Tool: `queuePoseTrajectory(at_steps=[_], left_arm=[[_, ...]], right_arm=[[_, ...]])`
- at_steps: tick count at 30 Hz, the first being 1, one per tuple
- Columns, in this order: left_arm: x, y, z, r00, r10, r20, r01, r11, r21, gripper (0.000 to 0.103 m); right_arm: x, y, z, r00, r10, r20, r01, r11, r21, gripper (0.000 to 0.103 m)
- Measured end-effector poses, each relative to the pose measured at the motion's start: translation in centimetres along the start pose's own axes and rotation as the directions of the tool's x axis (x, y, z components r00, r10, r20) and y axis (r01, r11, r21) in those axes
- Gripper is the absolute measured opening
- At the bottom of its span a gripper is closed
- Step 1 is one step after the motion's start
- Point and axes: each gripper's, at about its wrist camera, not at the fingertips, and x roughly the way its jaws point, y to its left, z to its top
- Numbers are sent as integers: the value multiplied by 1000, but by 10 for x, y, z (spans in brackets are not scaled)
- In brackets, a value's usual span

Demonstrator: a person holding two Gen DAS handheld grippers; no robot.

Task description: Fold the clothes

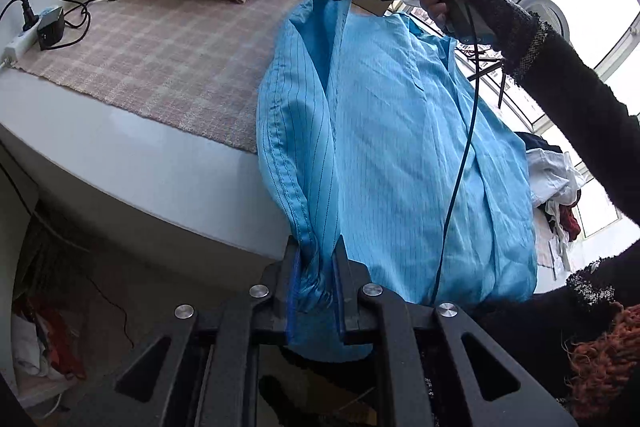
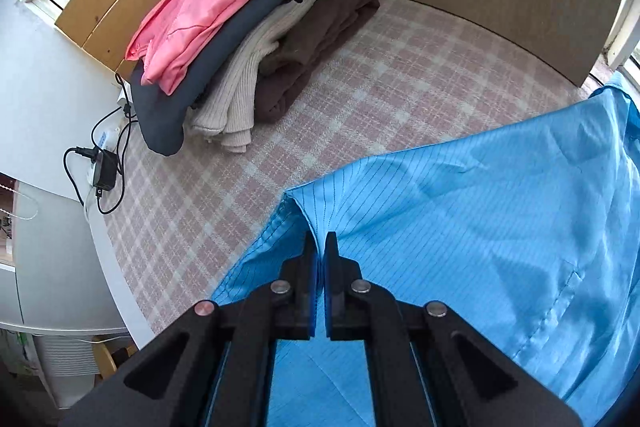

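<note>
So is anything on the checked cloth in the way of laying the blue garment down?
Nothing visible. The blue garment, held by both the left gripper and right gripper, hangs over bare checked cloth; the folded stack sits at the far corner.

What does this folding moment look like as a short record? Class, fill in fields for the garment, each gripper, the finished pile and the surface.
garment: blue striped garment, held up, stretched between both grippers
left gripper: jaws shut on a bunched edge of the garment
right gripper: jaws shut on a thin fold of the garment
finished pile: folded stack, pink on top, at the far side
surface: checked cloth over a white table
</note>
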Motion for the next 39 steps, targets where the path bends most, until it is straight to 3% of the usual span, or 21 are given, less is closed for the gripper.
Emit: queuePoseTrajectory(at_steps=[5, 10, 13, 16, 19, 20, 23, 27, 28, 31, 34, 36, 37, 39], left_arm=[[-6, -52, -2, 997, -69, -19, 71, 989, 128, 12], [31, -110, -14, 980, -152, -130, 181, 949, 258, 12], [57, -134, -33, 957, -153, -245, 226, 923, 310, 20], [71, -149, -54, 933, -118, -340, 244, 902, 356, 22], [50, -137, -63, 934, -122, -335, 244, 904, 350, 31], [40, -125, -63, 939, -115, -323, 226, 916, 331, 36], [21, -82, -59, 956, -89, -280, 156, 961, 228, 38], [18, -31, -50, 966, -101, -237, 117, 992, 54, 38], [19, -26, -48, 969, -93, -227, 108, 992, 58, 38], [27, -34, -44, 978, -41, -203, 81, 978, 192, 43], [36, -23, -36, 971, -25, -237, 76, 976, 206, 45], [35, -13, -28, 969, -78, -236, 115, 982, 149, 42], [33, -14, -24, 969, -106, -225, 142, 978, 150, 42], [35, -28, -22, 967, -128, -219, 176, 961, 215, 42]], right_arm=[[-50, -55, -27, 994, -4, 109, -8, 994, 109, 2], [-70, -132, -73, 987, -37, 159, -6, 965, 262, 2], [-53, -168, -94, 993, -84, 84, 55, 950, 307, 3], [-42, -186, -110, 982, -187, -17, 183, 940, 289, 12], [-55, -185, -121, 981, -195, -15, 193, 955, 223, 20], [-61, -183, -124, 978, -209, -14, 207, 957, 201, 27], [-82, -180, -129, 973, -230, 25, 222, 959, 178, 30], [-84, -179, -119, 990, -123, 75, 104, 971, 216, 39], [-80, -178, -115, 989, -120, 82, 99, 971, 218, 39], [-62, -176, -104, 994, -92, 63, 75, 969, 236, 40], [-61, -161, -110, 990, -113, 86, 91, 970, 226, 39], [-69, -142, -116, 985, -116, 131, 94, 982, 162, 25], [-69, -128, -119, 987, -99, 126, 85, 990, 110, 13], [-62, -102, -129, 995, -49, 91, 46, 998, 32, 12]])
